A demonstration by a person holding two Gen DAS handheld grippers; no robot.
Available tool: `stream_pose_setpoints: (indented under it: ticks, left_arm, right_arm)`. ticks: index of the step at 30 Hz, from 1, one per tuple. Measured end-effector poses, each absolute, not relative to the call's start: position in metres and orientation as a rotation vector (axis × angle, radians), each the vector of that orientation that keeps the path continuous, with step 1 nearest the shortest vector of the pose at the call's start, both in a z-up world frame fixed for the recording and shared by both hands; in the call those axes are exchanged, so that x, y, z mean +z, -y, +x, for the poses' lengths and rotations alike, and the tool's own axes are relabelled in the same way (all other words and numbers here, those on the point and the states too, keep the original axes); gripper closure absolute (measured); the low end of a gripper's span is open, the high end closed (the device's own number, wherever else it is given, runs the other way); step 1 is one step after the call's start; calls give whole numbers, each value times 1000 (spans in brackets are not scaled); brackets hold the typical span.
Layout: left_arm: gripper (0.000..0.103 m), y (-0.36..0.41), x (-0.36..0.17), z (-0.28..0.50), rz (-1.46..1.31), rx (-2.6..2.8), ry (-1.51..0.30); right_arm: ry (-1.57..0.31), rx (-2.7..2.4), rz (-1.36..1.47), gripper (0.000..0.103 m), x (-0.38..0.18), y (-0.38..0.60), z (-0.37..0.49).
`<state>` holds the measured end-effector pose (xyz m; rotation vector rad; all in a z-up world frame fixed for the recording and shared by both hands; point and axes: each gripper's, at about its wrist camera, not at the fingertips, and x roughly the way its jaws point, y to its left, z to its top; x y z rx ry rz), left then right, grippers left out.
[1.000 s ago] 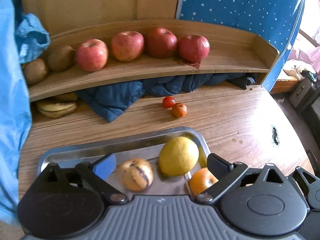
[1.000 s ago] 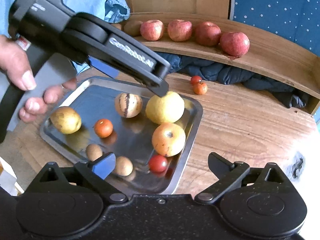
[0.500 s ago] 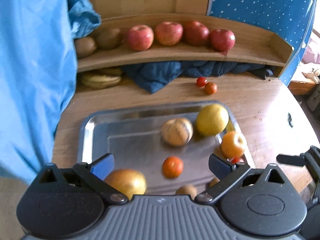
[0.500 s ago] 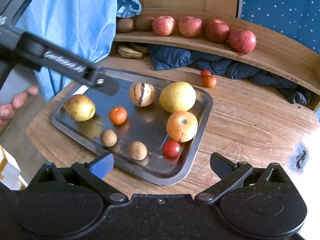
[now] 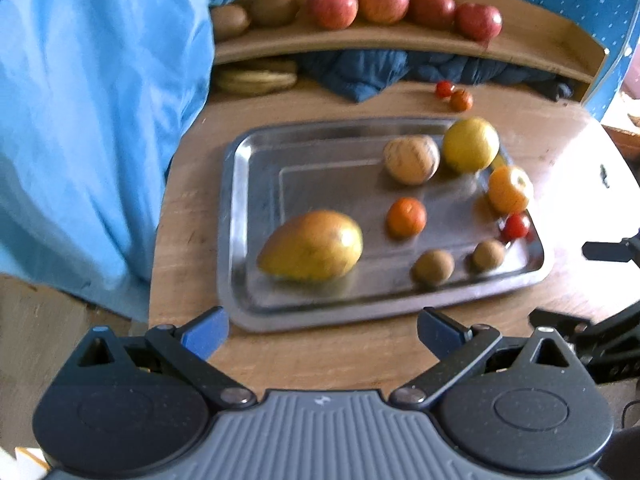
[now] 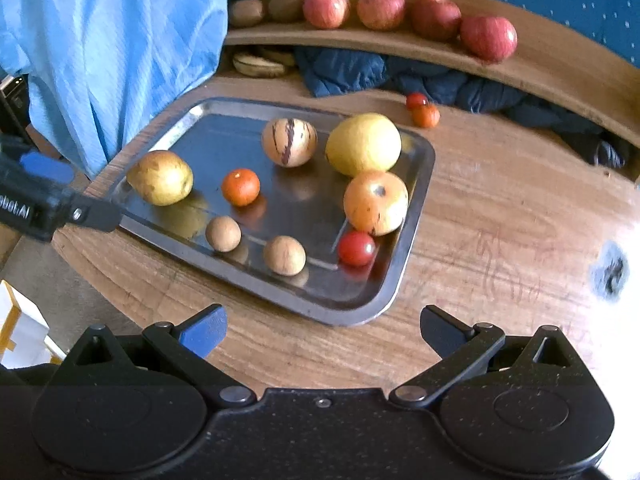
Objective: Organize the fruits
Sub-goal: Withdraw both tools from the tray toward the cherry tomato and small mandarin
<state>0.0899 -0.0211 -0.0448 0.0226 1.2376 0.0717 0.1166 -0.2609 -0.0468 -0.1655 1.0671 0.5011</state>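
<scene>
Fingers (image 5: 206, 330) of the left gripper (image 5: 320, 328) are standing wide apart with nothing between them, hovering over the near edge of the wooden worktop (image 5: 540, 152) just short of the metal tray (image 5: 240, 216). Fingers (image 6: 204, 330) of the right gripper (image 6: 320, 330) are likewise spread wide and holding nothing, hanging over the worktop (image 6: 500, 200) before the tray's (image 6: 416, 184) near corner.

The tray is lying flat on the worktop and carrying eight fruits. In the right wrist view, a yellow-brown mango (image 6: 161, 177) is sitting at the tray's left end, a small orange fruit (image 6: 240, 187) beside it toward the middle, and a striped round fruit (image 6: 289, 142) behind that. A large yellow fruit (image 6: 363, 144) is resting near the far right corner, with an orange-yellow fruit (image 6: 376, 203) just in front of it and a cherry tomato (image 6: 356, 248) touching or nearly touching that one. Two small brown fruits (image 6: 223, 233) (image 6: 284, 255) are lying along the near side.

Off the tray, a red tomato (image 6: 416, 100) and a small orange fruit (image 6: 425, 115) are sitting together on the worktop beyond the far edge, near a dark blue cloth (image 6: 400, 76) tucked under a curved wooden shelf (image 6: 540, 64). The shelf is carrying four red apples (image 6: 488, 38) in a row, with two brown kiwis (image 6: 245, 12) at their left. Bananas (image 6: 260, 65) are lying beneath the shelf. A light blue garment (image 6: 100, 48) is filling the left of both views. The left wrist view is blurred.
</scene>
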Motion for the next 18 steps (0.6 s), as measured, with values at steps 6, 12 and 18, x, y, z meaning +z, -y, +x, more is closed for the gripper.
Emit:
stream_pose_setpoints:
  ticks: [6, 12, 18]
  left_arm:
    - [1, 15, -55, 85, 41, 137, -1312]
    - [1, 14, -54, 82, 59, 160, -1323]
    - [1, 12, -51, 85, 70, 167, -1313]
  right_arm:
    - [-1088, 505, -161, 1, -49, 258, 115]
    - [-1080, 519, -154, 1, -46, 255, 114]
    - [-1069, 522, -143, 1, -44, 254, 119]
